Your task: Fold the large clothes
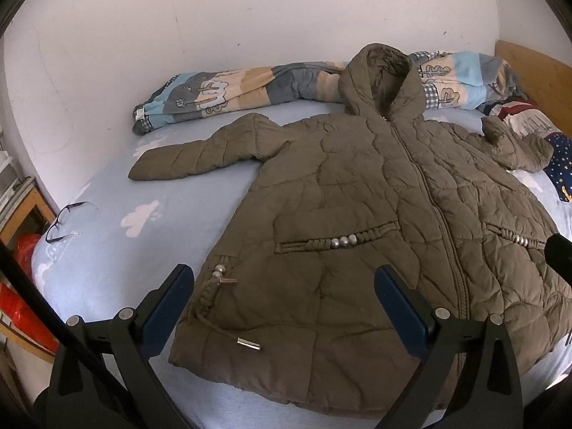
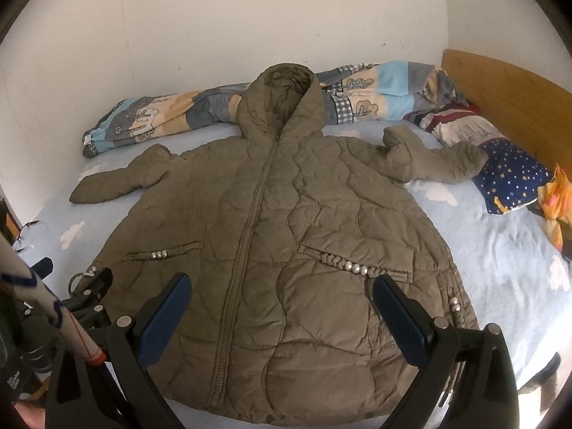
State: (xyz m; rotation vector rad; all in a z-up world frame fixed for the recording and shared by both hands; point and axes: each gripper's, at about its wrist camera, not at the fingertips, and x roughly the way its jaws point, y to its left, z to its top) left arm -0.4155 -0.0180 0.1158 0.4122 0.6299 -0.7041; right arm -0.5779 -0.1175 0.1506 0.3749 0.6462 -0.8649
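Observation:
An olive quilted hooded jacket (image 1: 375, 214) lies flat, front up and zipped, on a light blue bed sheet (image 1: 125, 236). Its hood points at the wall. The left sleeve (image 1: 200, 152) lies stretched out; the right sleeve (image 2: 432, 159) is bent by the pillows. My left gripper (image 1: 282, 286) is open above the jacket's lower left hem. My right gripper (image 2: 279, 293) is open above the lower right front of the jacket (image 2: 271, 250). Neither holds anything. The left gripper also shows at the left edge of the right wrist view (image 2: 89, 286).
A rolled patterned quilt (image 1: 250, 85) lies along the wall behind the hood. Glasses (image 1: 66, 221) lie on the sheet at the left. Pillows (image 2: 511, 175) and a wooden headboard (image 2: 511, 96) are at the right. Red items (image 1: 21, 286) and a wooden frame stand left of the bed.

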